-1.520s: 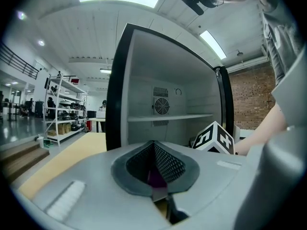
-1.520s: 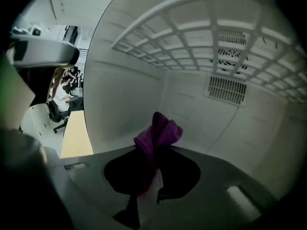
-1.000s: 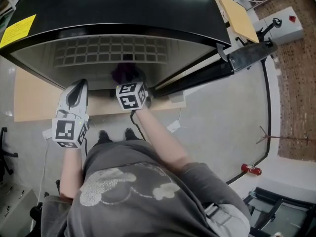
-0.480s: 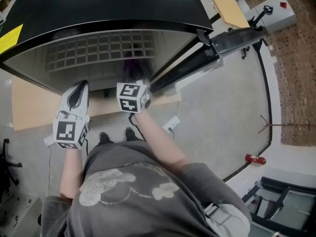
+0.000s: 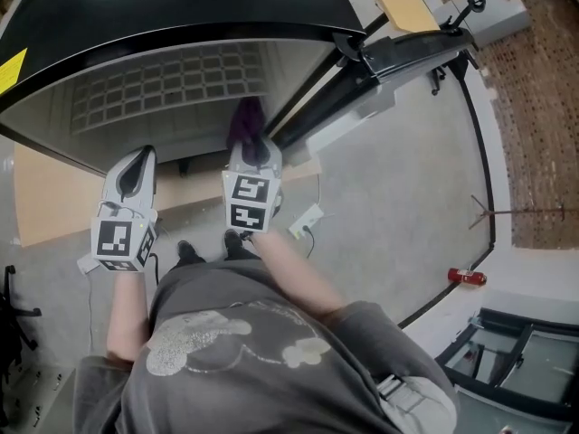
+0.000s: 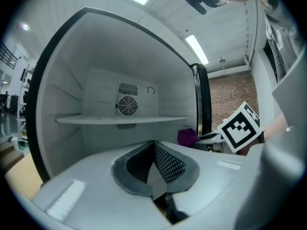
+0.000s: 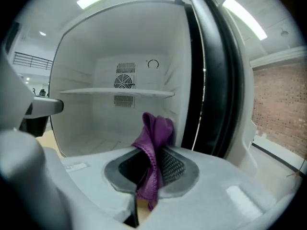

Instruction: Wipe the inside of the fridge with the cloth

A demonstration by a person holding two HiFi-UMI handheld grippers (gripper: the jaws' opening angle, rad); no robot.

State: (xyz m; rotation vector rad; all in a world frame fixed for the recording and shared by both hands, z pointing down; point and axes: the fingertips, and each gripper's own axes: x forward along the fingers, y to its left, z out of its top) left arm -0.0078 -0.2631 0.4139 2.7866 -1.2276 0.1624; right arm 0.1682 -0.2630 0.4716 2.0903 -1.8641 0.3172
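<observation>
The right gripper [image 5: 251, 156] holds its fingers clamped on a crumpled purple cloth [image 5: 246, 123] at the mouth of the open black white-lined fridge [image 5: 163, 84] — the left gripper [image 5: 134, 172], fingers closed and empty, hangs beside it.

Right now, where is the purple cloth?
In the head view the purple cloth is pinched in the right claw, at the front of the fridge, near its right side.
</observation>
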